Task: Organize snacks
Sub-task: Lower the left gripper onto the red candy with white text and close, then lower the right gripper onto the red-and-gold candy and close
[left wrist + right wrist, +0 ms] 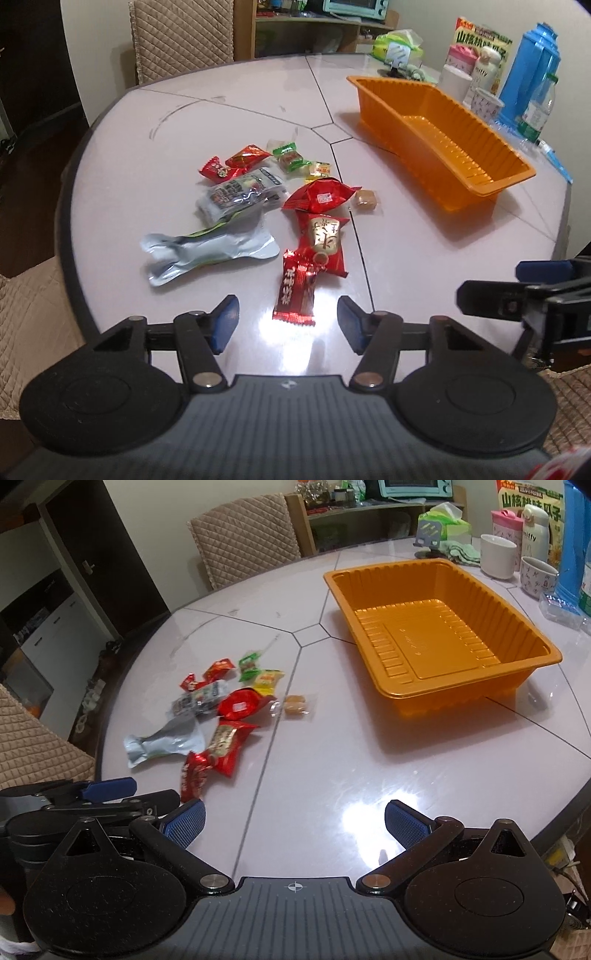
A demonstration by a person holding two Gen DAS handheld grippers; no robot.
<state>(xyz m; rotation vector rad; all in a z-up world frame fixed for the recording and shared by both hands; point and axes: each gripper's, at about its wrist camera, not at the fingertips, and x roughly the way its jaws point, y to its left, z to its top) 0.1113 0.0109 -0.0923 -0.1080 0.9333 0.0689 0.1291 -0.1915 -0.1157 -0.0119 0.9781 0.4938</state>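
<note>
A pile of wrapped snacks (266, 199) lies on the round table, left of centre; it also shows in the right wrist view (221, 716). The nearest is a long red candy wrapper (295, 288). A silver pouch (207, 251) lies at the pile's left. An empty orange tray (443, 140) stands to the right, also seen in the right wrist view (439, 627). My left gripper (286, 325) is open, just short of the red wrapper. My right gripper (295, 829) is open and empty above the table's near edge.
Cups (498, 555), a blue thermos (532, 70), a bottle (537, 110), a tissue pack (447, 524) and a snack bag (480, 40) crowd the table's far right. Padded chairs (247, 535) stand at the far and left sides.
</note>
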